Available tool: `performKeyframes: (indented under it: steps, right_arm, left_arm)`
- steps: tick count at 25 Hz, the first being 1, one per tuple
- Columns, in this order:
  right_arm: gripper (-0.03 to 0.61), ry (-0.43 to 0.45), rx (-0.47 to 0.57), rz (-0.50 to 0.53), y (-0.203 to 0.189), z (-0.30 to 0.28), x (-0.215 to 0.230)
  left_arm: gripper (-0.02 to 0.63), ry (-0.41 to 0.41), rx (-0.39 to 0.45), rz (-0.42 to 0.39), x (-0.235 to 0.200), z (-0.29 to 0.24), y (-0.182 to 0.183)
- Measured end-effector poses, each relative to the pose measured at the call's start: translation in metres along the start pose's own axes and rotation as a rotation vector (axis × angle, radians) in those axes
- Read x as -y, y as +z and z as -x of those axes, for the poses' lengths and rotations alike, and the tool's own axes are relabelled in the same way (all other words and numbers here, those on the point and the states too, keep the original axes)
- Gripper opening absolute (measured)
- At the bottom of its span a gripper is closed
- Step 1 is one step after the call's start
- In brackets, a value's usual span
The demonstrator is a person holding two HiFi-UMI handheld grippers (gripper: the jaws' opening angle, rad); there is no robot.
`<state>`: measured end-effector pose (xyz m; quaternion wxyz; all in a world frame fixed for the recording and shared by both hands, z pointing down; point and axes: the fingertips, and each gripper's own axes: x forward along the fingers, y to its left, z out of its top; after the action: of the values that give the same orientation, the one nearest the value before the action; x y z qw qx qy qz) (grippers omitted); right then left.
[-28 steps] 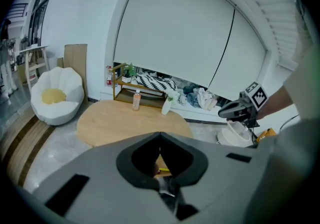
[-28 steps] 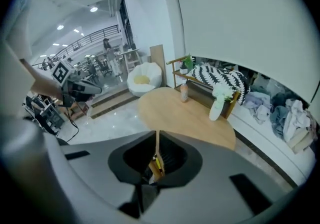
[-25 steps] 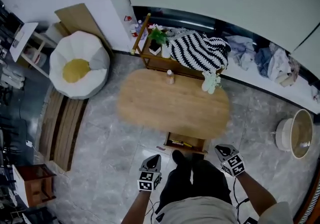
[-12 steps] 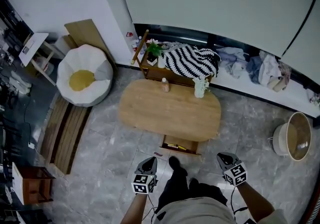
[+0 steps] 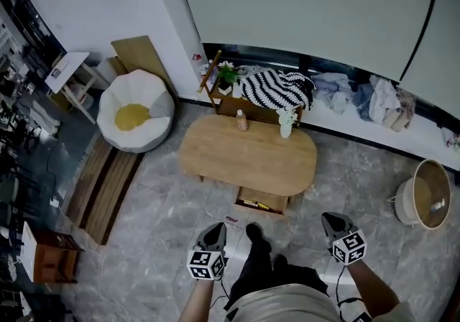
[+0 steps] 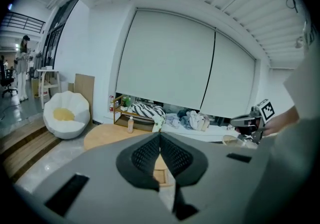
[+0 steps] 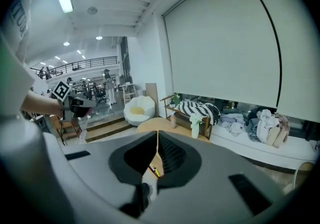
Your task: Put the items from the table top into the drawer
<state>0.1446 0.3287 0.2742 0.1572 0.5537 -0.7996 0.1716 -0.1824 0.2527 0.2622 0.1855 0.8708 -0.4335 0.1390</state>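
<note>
The person is standing at the near side of the oval wooden table [image 5: 248, 159], holding both grippers out in front of the body, one on each side and well apart from the table. The left gripper [image 5: 217, 229] is showing its jaws pressed together with nothing between the ribbed pads. The right gripper [image 5: 332, 219] is showing the same, its jaws meeting on nothing.

Two items are standing on the table top along its far edge. A small bottle [image 5: 242, 121] is sitting toward the left, and a white vase [image 5: 285, 123] with pale flowers is standing just to its right. The drawer [image 5: 264, 202] is hanging open under the table's near edge, with a thin yellow object [image 5: 260, 205] lying inside it.

Beyond the table, a low wooden shelf [image 5: 230, 106] is carrying a black-and-white striped cloth [image 5: 277, 90]. A white beanbag seat [image 5: 136, 111] with a yellow centre is sitting on the floor at the far left. A round basket [image 5: 424, 202] is standing at the right.
</note>
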Motion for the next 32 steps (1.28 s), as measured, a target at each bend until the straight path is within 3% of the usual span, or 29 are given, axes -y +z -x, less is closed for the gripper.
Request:
performKeyframes:
  steps: [6, 14, 22, 32]
  right_arm:
    - [0.025, -0.051, 0.052, -0.001, 0.014, 0.035, -0.006]
    - [0.023, -0.115, 0.111, 0.006, 0.044, 0.054, -0.017]
    - [0.020, -0.175, 0.162, 0.007, 0.067, 0.057, -0.036]
    - [0.020, -0.181, 0.175, 0.012, 0.075, 0.049, -0.051]
  left_arm:
    - [0.020, 0.016, 0.040, -0.048, 0.009, 0.042, 0.019]
    - [0.021, 0.008, 0.077, -0.099, -0.012, 0.075, 0.046]
    - [0.020, -0.013, 0.090, -0.108, -0.042, 0.082, 0.059]
    - [0.020, -0.039, 0.102, -0.109, -0.052, 0.078, 0.068]
